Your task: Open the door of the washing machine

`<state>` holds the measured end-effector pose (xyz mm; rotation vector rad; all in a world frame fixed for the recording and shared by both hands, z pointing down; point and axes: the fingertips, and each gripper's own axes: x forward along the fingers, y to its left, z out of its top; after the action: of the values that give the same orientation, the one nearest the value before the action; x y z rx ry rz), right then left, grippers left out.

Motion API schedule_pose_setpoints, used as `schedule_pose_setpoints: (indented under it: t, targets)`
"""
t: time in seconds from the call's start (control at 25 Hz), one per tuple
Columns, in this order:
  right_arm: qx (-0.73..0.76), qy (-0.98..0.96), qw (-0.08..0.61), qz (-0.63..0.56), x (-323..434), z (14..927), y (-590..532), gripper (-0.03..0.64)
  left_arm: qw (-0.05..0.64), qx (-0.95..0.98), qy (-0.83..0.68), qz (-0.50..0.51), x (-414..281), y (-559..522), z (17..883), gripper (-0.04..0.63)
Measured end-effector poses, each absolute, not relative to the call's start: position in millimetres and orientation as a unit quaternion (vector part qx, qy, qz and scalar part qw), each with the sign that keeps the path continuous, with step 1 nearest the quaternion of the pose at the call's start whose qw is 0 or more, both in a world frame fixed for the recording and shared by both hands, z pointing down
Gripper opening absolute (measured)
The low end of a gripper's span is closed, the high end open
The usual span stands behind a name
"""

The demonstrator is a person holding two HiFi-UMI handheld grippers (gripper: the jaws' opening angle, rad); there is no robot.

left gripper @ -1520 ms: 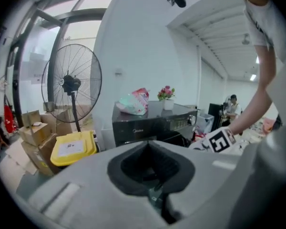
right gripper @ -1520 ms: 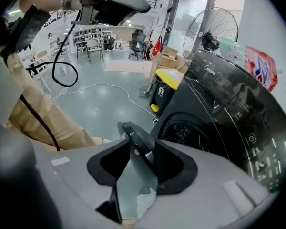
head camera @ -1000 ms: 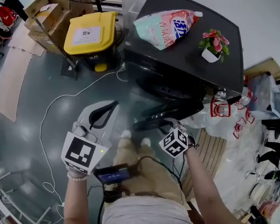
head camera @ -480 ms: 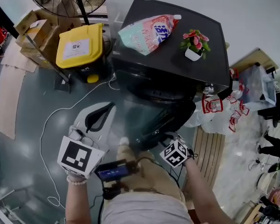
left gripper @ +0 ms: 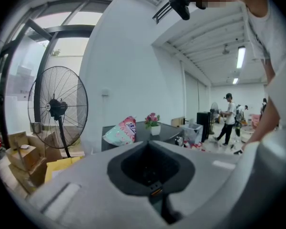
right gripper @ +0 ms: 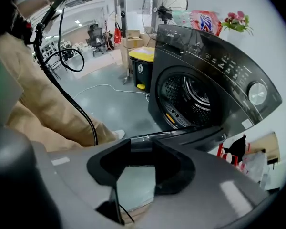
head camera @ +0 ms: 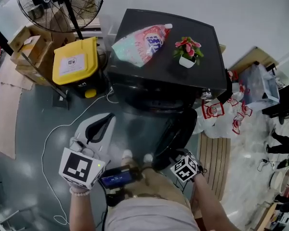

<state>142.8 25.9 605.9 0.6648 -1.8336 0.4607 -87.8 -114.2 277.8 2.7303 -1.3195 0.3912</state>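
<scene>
Right tongs [right gripper: 138, 146] down-tilted, clamping door [right gripper: 186, 136], left tongs [head camera: 108, 117] closed, near level

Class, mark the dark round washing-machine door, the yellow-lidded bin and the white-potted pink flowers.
dark round washing-machine door [head camera: 176, 134]: head view, middle of its panel.
yellow-lidded bin [head camera: 76, 61]: head view, lid centre.
white-potted pink flowers [head camera: 187, 47]: head view, the blossoms.

No legible text anywhere.
- detergent pouch [head camera: 137, 43]: blue characters, too blurred to read.
- yellow bin lid [head camera: 73, 61]: white label, print too small.
- washing machine control panel [right gripper: 219, 61]: tiny icons, unreadable.
- white bags [head camera: 213, 110]: red print, illegible.
- left marker cube [head camera: 80, 167], right marker cube [head camera: 185, 169]: black-and-white square codes only.
</scene>
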Motion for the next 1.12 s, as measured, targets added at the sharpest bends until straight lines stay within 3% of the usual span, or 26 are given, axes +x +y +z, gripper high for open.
schedule_pose_setpoints:
  t: [0.44, 0.64, 0.84, 1.12]
  targets:
    - [0.326, -0.763, 0.501, 0.245, 158, 605, 29, 0.144, 0.039, 0.897, -0.423, 0.122, -82, -119, 275, -0.006]
    - [0.382, -0.794, 0.407, 0.242, 149, 554, -4, 0.113, 0.034, 0.898, -0.423, 0.115, -79, -116, 265, -0.006]
    - [0.447, -0.819, 0.293, 0.208, 137, 474, -46, 0.026, 0.027, 0.898, -0.425, 0.111, -77, -112, 256, -0.006]
    - [0.496, -0.838, 0.182, 0.135, 124, 368, -76, 0.003, 0.021, 0.897, -0.429, 0.107, -75, -102, 245, -0.006]
